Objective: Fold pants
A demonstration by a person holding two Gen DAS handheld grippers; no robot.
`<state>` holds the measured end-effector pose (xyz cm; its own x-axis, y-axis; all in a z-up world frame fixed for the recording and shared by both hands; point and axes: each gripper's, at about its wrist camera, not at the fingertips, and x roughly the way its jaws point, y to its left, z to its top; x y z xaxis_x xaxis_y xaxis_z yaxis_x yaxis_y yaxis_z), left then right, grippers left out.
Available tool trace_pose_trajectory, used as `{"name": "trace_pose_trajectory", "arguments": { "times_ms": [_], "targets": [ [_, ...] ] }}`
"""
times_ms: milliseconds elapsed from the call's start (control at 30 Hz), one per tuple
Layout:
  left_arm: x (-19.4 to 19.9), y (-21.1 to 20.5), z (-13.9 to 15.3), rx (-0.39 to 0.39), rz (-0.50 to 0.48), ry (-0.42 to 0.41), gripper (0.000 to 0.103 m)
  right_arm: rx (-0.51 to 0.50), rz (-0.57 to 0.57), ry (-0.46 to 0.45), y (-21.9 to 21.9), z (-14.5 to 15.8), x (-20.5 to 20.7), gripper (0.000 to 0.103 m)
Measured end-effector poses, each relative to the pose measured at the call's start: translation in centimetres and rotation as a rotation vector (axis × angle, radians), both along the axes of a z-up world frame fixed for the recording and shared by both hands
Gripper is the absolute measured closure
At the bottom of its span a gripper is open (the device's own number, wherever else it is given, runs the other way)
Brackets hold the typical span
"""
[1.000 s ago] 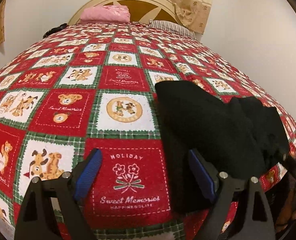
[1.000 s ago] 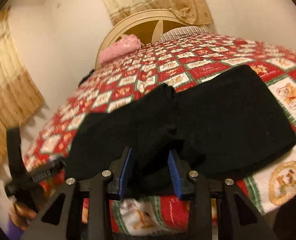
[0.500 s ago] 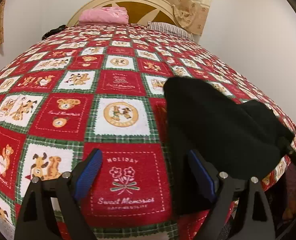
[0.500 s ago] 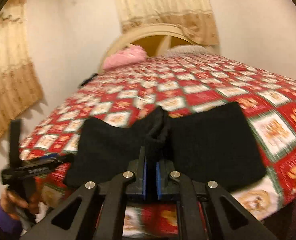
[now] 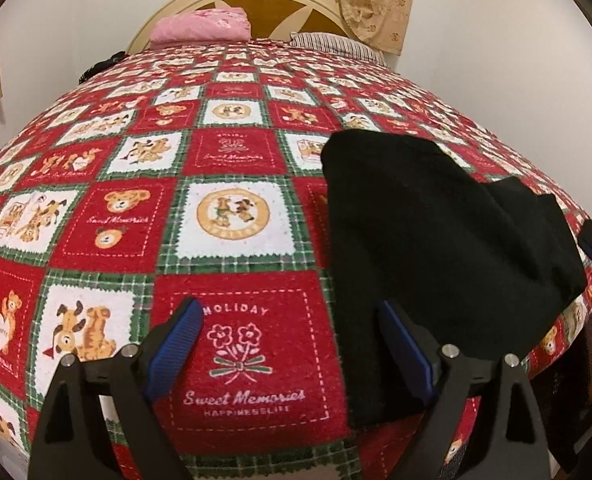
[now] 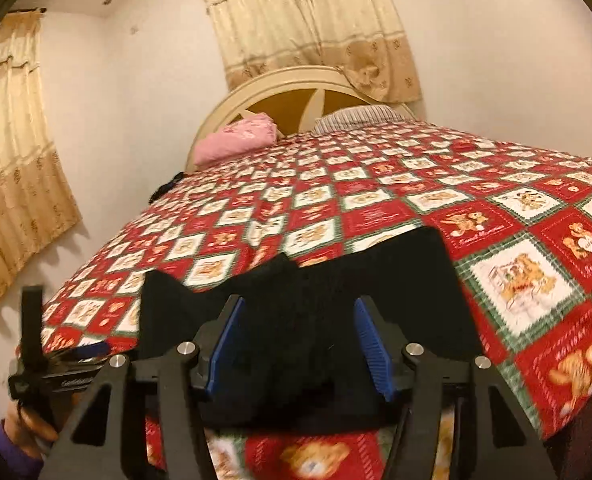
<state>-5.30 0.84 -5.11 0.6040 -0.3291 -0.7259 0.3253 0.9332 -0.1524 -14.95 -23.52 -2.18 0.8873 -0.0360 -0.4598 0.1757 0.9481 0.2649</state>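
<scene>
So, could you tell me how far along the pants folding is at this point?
Done: the black pants lie folded into a compact stack on the patchwork bedspread. In hand: nothing. The right gripper has just been opening, its pads apart and off the cloth beneath them; the left gripper stands open over bare bedspread. Left: probably only a final fold or smoothing, if any.

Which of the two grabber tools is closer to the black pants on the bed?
Right. The right gripper straddles the near edge of the black pants, jaws just opened off them. The left gripper hangs beside them over bare bedspread.
</scene>
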Motion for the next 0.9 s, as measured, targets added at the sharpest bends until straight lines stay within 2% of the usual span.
{"name": "trace_pose_trajectory", "arguments": {
  "times_ms": [67,167,233,333,400,467,533,733,833,900],
  "targets": [
    [0.0,0.1,0.0,0.006,-0.001,-0.002,0.011,0.015,0.03,0.025,-0.3,-1.0,1.4,0.045],
    [0.1,0.5,0.1,0.005,0.014,-0.004,0.011,0.017,0.083,0.077,0.8,-3.1,2.8,0.056],
    [0.3,0.9,0.2,0.003,0.029,-0.005,0.011,-0.072,0.079,0.071,2.5,-3.6,2.5,0.062],
    [0.8,1.5,0.1,-0.014,0.055,0.012,0.011,-0.167,0.091,0.102,4.0,-3.6,2.6,0.069],
    [1.0,1.7,0.1,-0.035,0.062,0.022,0.011,-0.148,0.097,0.112,3.5,-3.4,2.7,0.081],
    [0.9,1.7,0.2,-0.04,0.066,0.019,0.011,-0.147,0.095,0.117,3.4,-2.9,2.7,0.087],
    [0.8,1.8,0.3,-0.039,0.07,0.016,0.011,-0.208,0.101,0.099,4.3,-1.9,2.5,0.088],
    [0.7,2.5,0.9,-0.051,0.095,0.0,0.011,-0.326,0.101,-0.061,6.0,3.2,0.7,0.089],
    [0.8,2.7,1.2,-0.057,0.106,-0.011,0.011,-0.435,0.077,-0.115,6.4,4.6,-0.3,0.09],
    [0.8,2.5,1.2,-0.054,0.102,-0.017,0.011,-0.532,0.063,-0.124,6.6,4.5,-0.7,0.09]
  ]
}}
